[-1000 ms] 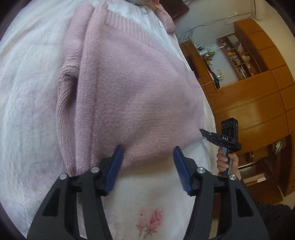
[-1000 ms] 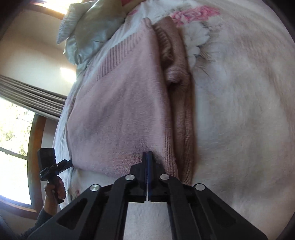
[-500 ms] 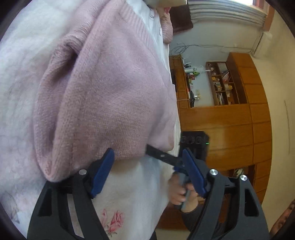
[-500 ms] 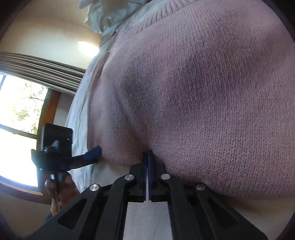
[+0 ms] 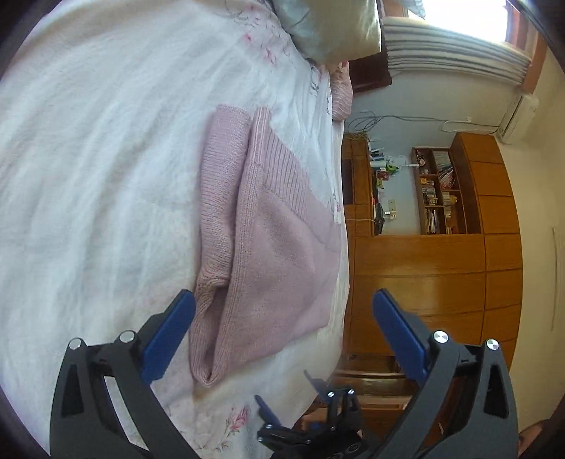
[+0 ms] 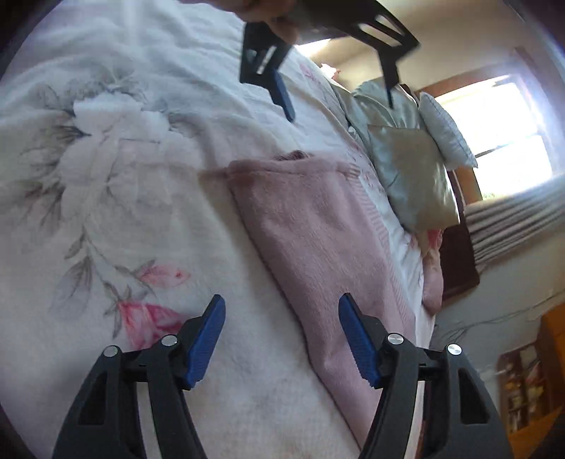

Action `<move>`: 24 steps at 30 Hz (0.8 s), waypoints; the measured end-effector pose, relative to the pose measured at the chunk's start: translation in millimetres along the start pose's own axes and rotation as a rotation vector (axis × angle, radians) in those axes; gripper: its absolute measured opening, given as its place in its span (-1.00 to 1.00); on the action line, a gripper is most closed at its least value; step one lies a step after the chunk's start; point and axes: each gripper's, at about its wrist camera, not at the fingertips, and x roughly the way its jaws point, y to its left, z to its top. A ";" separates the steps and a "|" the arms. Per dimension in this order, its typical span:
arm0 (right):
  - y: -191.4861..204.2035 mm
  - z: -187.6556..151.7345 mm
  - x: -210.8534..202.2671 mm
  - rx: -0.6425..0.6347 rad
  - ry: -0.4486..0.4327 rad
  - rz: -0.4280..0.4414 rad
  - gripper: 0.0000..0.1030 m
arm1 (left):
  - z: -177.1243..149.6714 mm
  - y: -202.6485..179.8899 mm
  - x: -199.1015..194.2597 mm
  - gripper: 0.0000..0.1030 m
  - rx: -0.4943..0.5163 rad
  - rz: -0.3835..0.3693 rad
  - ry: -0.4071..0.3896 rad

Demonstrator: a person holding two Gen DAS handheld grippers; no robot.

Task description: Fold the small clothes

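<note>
A pink knit sweater point(image 5: 272, 247) lies folded on the white floral bedspread point(image 5: 88, 176), its ribbed hem on top and a folded sleeve along its left side. My left gripper point(image 5: 282, 303) hovers open just short of the sweater's near edge, holding nothing. The right gripper point(image 5: 286, 392) shows low in the left wrist view, also open. In the right wrist view the sweater point(image 6: 317, 240) runs diagonally ahead. My right gripper point(image 6: 281, 303) is open above its near end, empty. The left gripper point(image 6: 339, 106) hangs open at the top, held by a hand point(image 6: 272, 14).
Pillows point(image 6: 409, 176) are piled at the head of the bed beyond the sweater. Another pink garment point(image 6: 432, 282) lies by the bed's edge. A wooden wardrobe point(image 5: 441, 275) and a bookshelf point(image 5: 438, 190) stand past the bed's right edge. A window point(image 6: 501, 123) is behind the pillows.
My right gripper was shut on the sweater's hem and carried it up and over; it has let go. Both grippers have pulled back, and the sweater lies folded flat.
</note>
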 end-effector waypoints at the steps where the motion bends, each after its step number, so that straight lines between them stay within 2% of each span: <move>1: 6.1 7.5 6.1 -0.012 0.002 -0.010 0.28 | 4.3 3.6 6.5 0.93 -0.003 0.012 0.015; 4: 18.5 26.6 29.2 -0.052 0.029 -0.063 0.25 | 19.4 15.4 21.9 0.93 -0.029 0.039 0.031; 9: 11.9 56.9 68.3 -0.031 0.037 -0.138 0.12 | 38.8 22.7 34.5 0.93 -0.047 0.008 0.036; 11: 7.4 69.1 80.4 -0.003 0.047 -0.137 -0.06 | 42.5 27.7 35.8 0.93 -0.061 0.002 0.042; 13: -3.0 74.7 88.4 0.055 0.065 -0.090 -0.58 | 48.5 30.0 38.8 0.93 -0.079 0.002 0.053; 15: -15.6 76.3 80.9 0.111 0.047 -0.068 -0.71 | 53.8 28.9 42.4 0.93 -0.085 0.011 0.068; 20: -57.6 73.4 49.5 0.251 -0.023 -0.047 -0.76 | 64.6 19.9 53.3 0.93 -0.072 0.034 0.086; 24: -77.7 74.1 45.8 0.302 -0.030 -0.027 -0.76 | 73.4 22.1 61.8 0.93 -0.124 0.055 0.079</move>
